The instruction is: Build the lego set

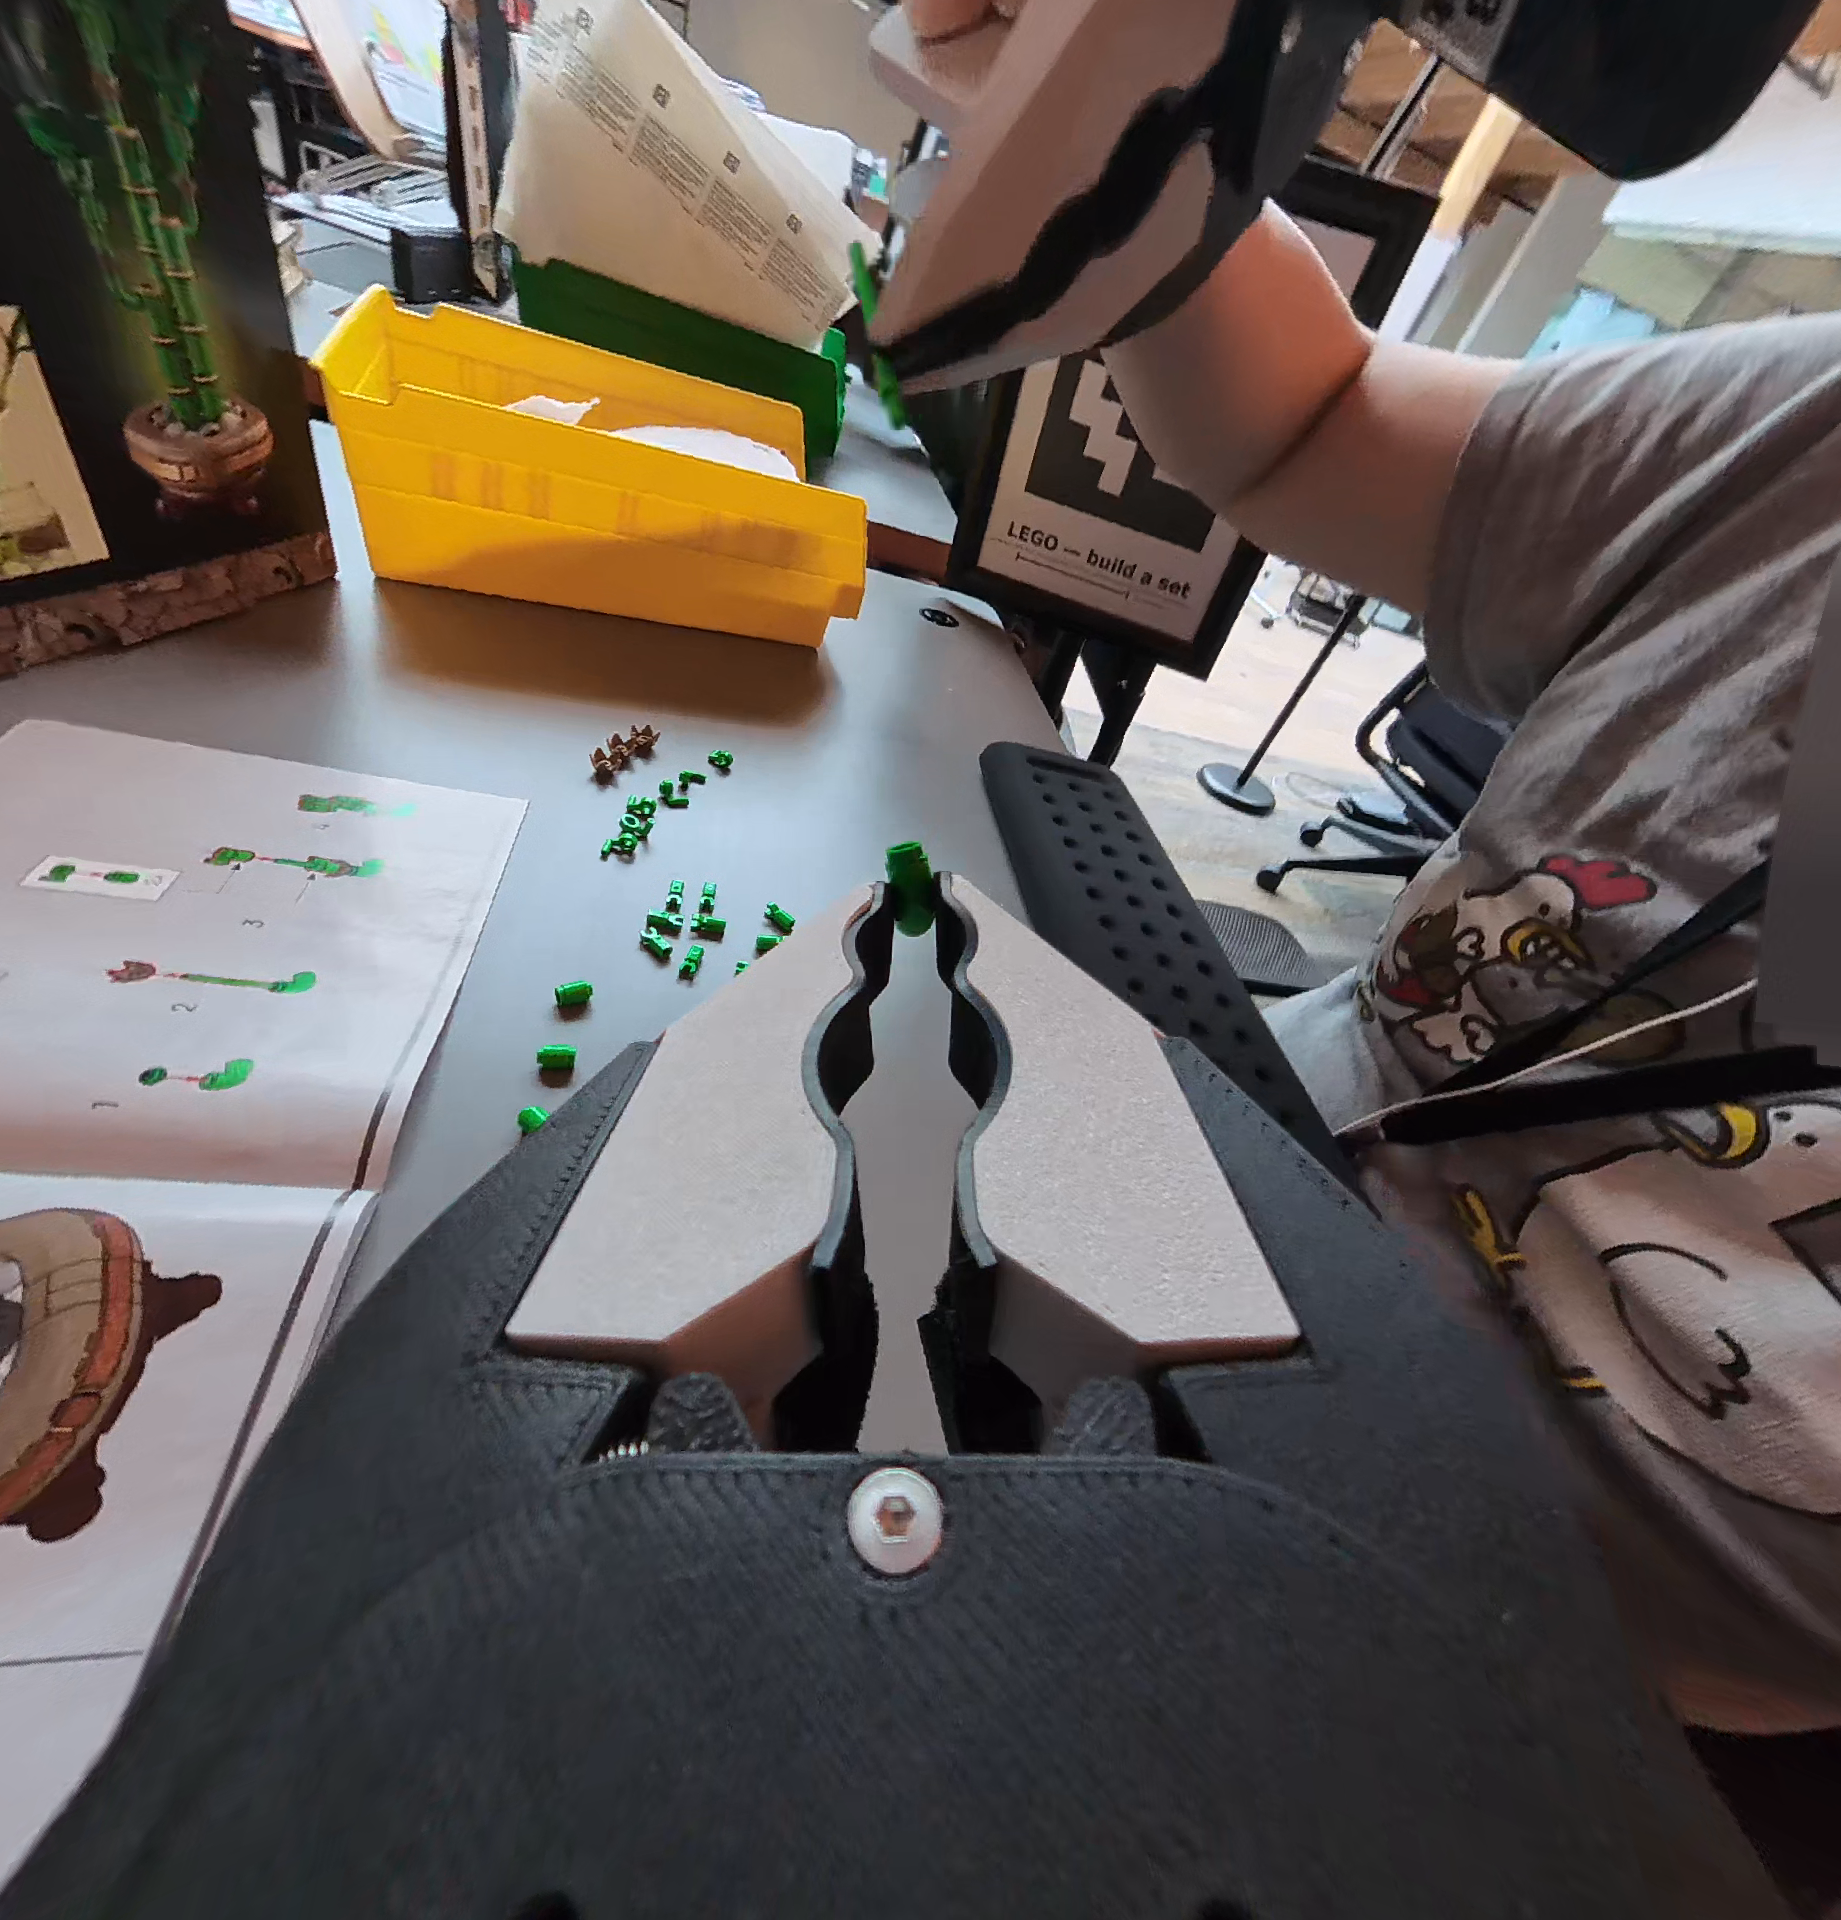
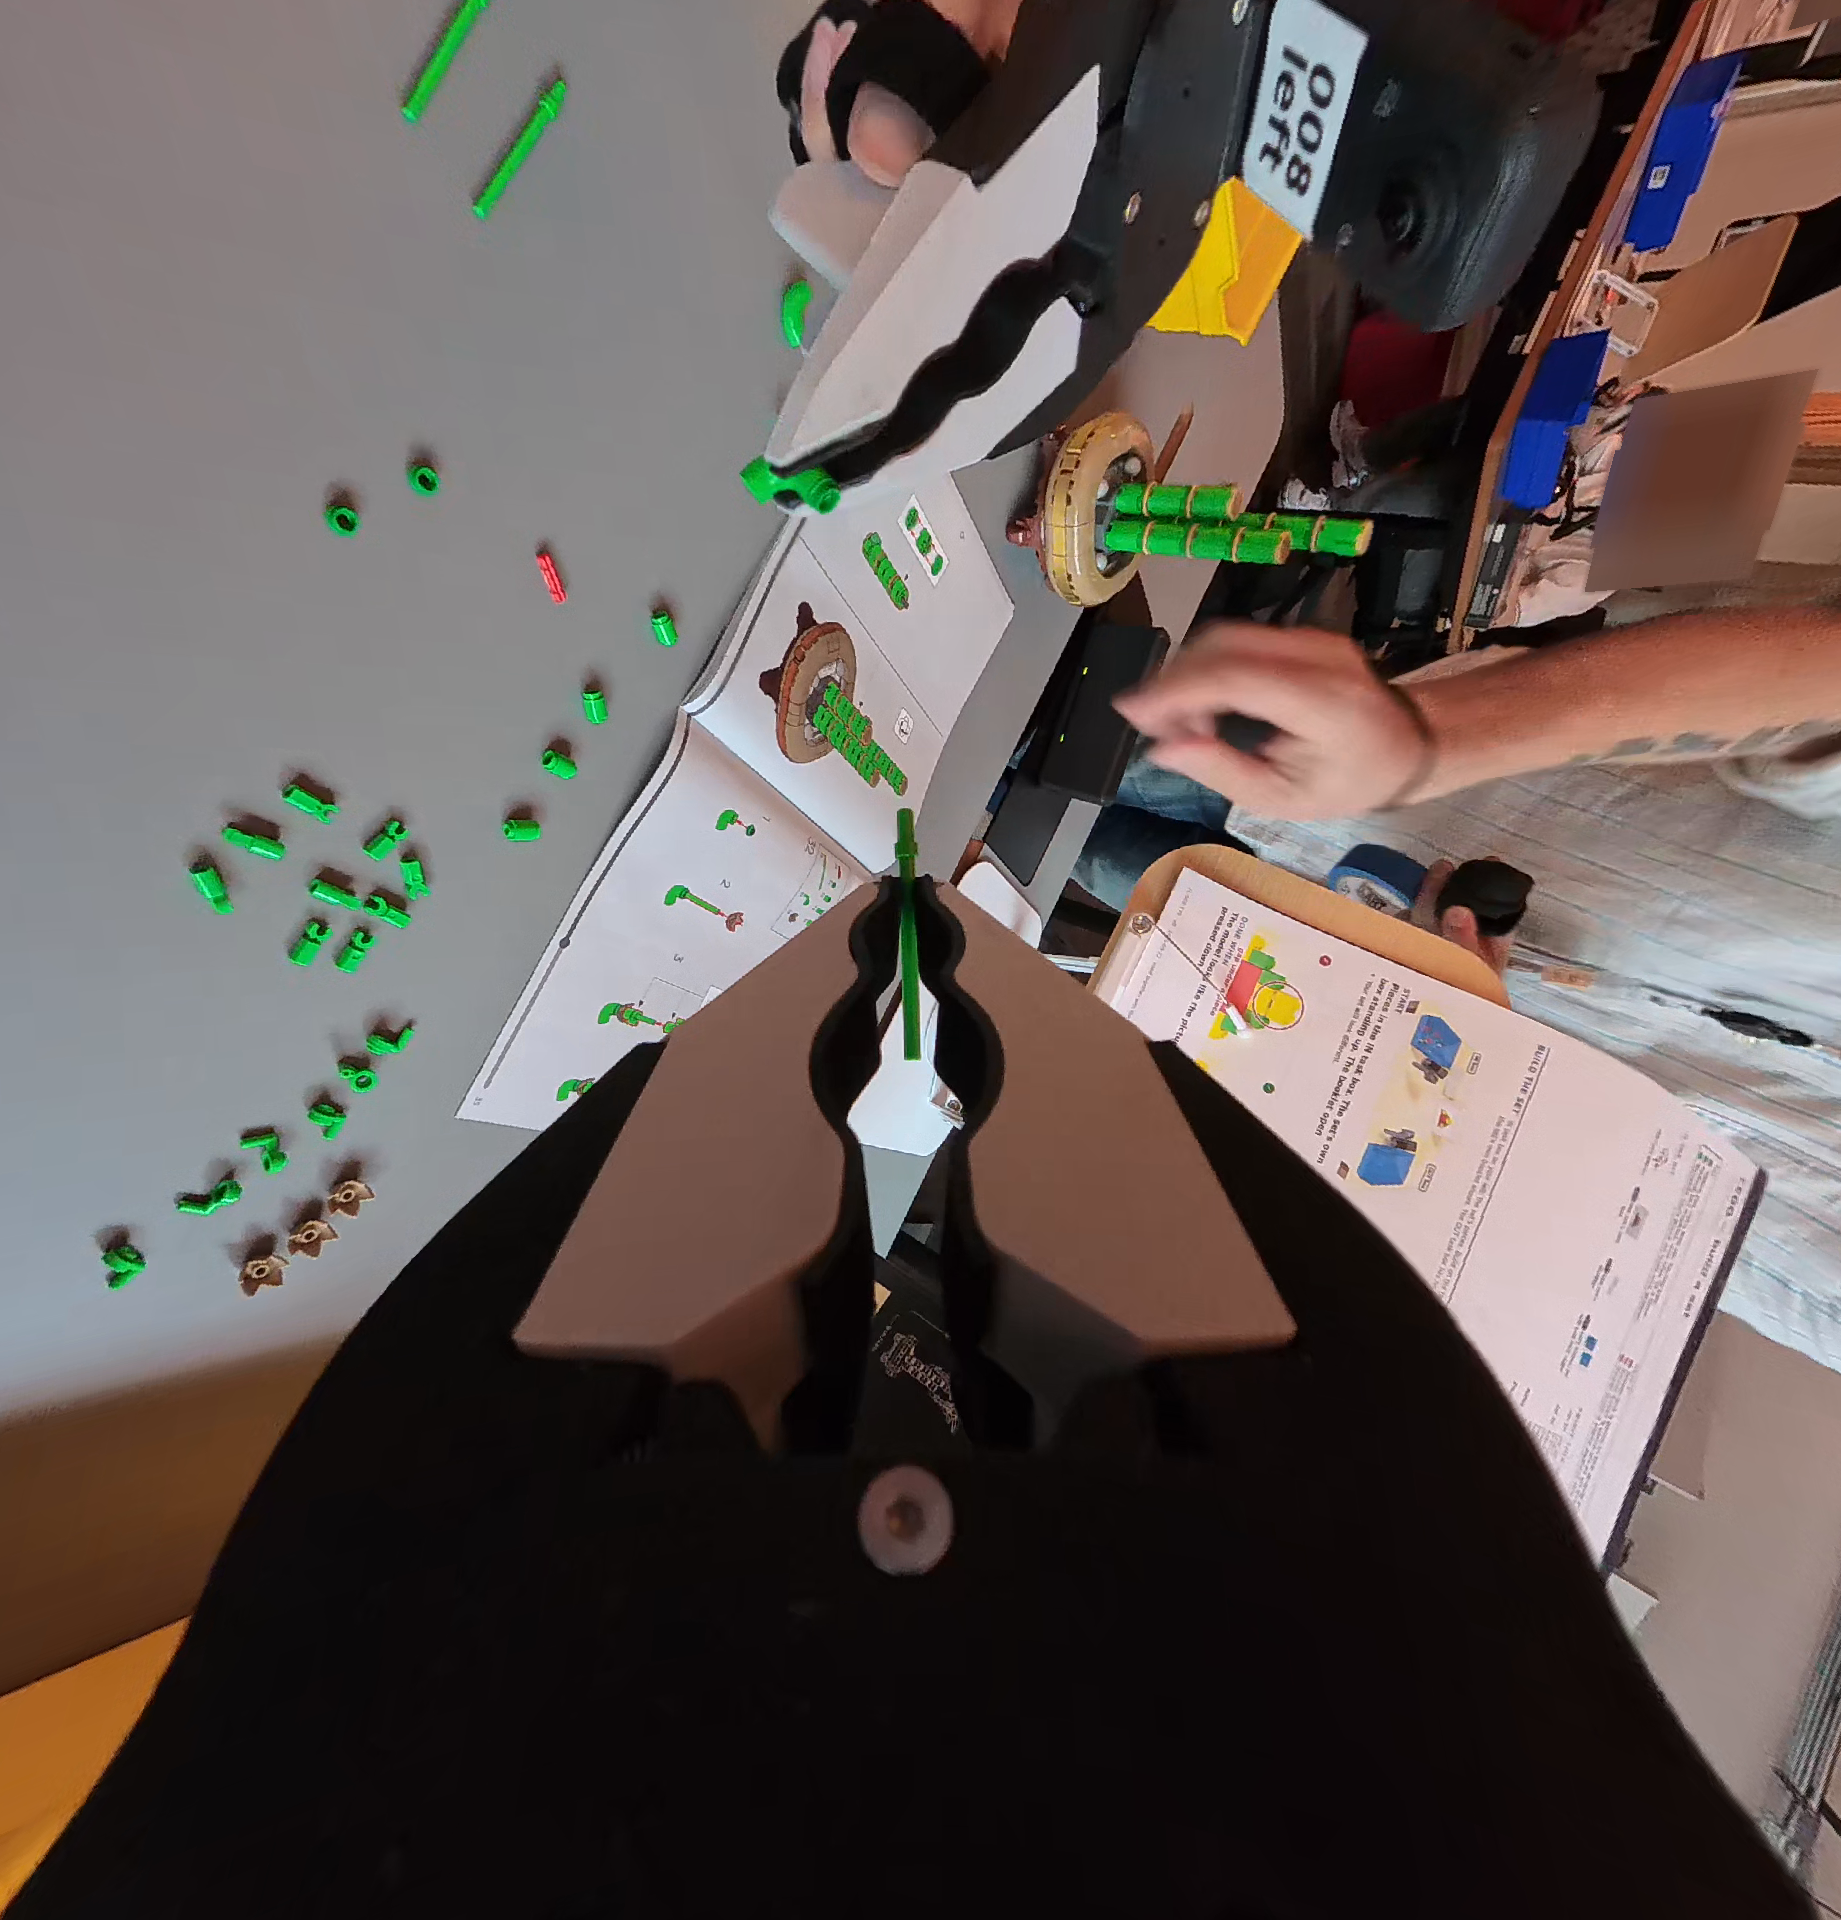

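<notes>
From the left wrist view, my left claw [image 1: 908,902] pinches a small green connector [image 1: 908,883] above the tabletop [image 1: 687,665]. From the right wrist view, my right claw [image 2: 908,904] grips a thin green rod [image 2: 908,935]; joined off-line, I think either could slip out.

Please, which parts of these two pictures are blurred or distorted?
Left wrist view: the far right gripper is motion-blurred, and the table edge bows from the wide lens. Right wrist view: a bare hand is smeared, while the green rod stays sharp.
</notes>
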The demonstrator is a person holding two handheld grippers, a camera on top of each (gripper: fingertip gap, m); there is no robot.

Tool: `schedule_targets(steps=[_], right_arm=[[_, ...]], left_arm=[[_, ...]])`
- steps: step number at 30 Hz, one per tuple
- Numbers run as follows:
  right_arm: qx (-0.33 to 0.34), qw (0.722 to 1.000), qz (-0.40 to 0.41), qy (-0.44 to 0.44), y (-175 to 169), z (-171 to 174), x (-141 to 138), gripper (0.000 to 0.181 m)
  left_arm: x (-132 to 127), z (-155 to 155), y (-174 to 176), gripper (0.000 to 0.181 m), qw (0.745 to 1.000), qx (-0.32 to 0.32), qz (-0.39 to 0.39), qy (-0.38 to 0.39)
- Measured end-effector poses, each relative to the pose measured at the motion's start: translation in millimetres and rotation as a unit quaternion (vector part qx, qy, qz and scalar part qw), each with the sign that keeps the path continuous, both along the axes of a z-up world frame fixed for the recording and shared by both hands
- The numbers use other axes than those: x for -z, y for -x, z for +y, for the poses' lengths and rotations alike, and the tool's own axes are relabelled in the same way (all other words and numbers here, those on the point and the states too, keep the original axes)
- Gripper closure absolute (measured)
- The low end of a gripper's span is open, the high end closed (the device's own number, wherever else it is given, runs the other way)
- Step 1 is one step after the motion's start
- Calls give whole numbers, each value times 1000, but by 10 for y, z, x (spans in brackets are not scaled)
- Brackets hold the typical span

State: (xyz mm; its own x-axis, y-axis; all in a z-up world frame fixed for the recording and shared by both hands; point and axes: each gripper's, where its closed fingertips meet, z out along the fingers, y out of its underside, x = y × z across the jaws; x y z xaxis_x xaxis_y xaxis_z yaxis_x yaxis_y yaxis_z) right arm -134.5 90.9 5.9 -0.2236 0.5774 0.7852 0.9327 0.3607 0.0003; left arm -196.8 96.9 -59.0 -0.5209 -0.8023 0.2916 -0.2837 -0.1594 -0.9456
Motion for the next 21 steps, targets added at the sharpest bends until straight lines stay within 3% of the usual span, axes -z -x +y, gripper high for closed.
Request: schedule_targets(steps=[21], right_arm=[[0, 999, -32, -8, -26, 3, 110, 180]], left_arm=[[86, -124, -9, 175, 983, -6, -65, -172]])
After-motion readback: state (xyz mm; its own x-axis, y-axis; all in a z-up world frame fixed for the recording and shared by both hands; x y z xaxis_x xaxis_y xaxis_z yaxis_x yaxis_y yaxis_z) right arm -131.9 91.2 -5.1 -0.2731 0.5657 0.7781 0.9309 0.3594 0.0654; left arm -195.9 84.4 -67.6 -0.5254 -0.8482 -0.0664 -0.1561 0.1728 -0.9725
